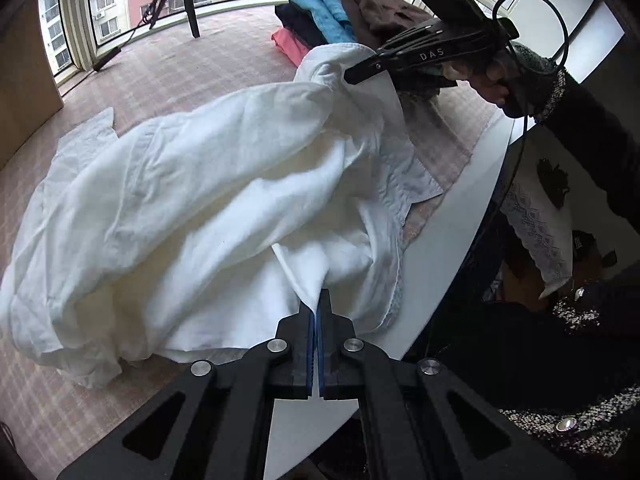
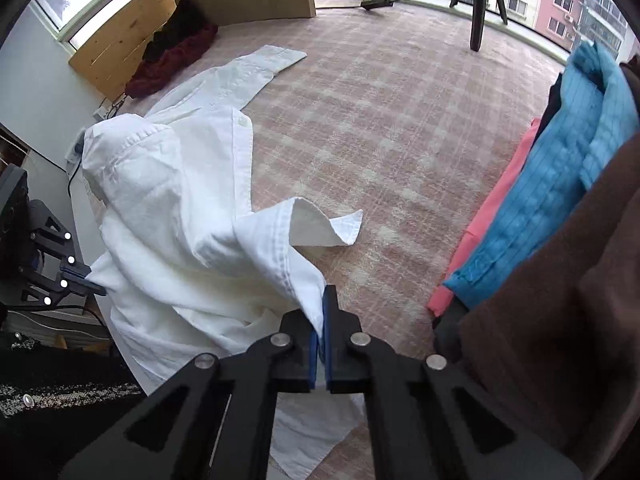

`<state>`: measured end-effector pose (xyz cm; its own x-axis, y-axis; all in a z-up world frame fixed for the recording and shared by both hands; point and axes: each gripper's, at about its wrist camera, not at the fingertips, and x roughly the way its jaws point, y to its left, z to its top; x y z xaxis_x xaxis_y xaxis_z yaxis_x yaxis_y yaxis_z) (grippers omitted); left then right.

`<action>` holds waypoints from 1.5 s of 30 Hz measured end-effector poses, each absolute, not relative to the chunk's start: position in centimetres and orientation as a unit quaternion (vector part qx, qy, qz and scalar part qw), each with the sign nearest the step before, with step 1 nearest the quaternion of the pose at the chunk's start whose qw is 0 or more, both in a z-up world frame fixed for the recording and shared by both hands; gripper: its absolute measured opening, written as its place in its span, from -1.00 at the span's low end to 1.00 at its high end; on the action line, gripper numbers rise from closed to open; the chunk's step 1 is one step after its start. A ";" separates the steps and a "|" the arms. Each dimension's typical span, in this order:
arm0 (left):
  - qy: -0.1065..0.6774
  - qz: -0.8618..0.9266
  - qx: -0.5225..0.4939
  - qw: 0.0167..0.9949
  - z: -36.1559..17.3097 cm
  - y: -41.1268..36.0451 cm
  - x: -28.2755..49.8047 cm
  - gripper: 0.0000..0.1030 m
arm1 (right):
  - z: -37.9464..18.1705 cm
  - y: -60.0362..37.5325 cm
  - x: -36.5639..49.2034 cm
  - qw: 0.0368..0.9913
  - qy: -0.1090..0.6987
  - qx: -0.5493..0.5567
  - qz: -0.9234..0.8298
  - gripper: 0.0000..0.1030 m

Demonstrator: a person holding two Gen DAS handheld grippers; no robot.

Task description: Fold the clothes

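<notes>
Both pinches are thin, this could slip

My left hand-held gripper [image 1: 319, 312] and right hand-held gripper [image 2: 322, 320] each pinch an edge of the white shirt [image 1: 192, 208], bunched on the bench [image 1: 168, 76]; a tug toward 12 o'clock might pull fabric free.

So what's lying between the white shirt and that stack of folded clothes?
Nothing: in the right wrist view, only bare checked cloth runs from the white shirt to the stack of folded clothes.
</notes>
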<state>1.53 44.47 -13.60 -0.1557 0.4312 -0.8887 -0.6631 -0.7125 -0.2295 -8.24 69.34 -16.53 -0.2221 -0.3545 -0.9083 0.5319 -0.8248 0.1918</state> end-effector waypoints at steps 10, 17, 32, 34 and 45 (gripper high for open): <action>0.106 0.819 -0.458 0.328 -4.7 38.0 7.3 -1.00 | -0.7 73.1 -7.1 0.241 -0.006 0.433 -0.869 -0.97; 0.154 0.825 -0.469 0.275 -6.4 37.8 6.4 -1.00 | -4.1 70.4 -4.3 0.240 0.065 0.466 -0.849 -0.98; 0.254 0.741 -0.509 0.356 -8.9 42.4 -5.0 -0.73 | -6.0 73.7 1.5 0.124 0.040 0.445 -0.886 -0.99; 0.242 0.747 -0.501 0.363 -7.9 40.2 -4.7 -0.58 | -5.8 74.9 1.6 0.087 0.045 0.448 -0.889 -0.99; 0.223 0.707 -0.513 0.434 -11.0 37.5 -14.0 0.22 | -4.5 76.6 3.3 -0.020 0.036 0.465 -0.884 -0.99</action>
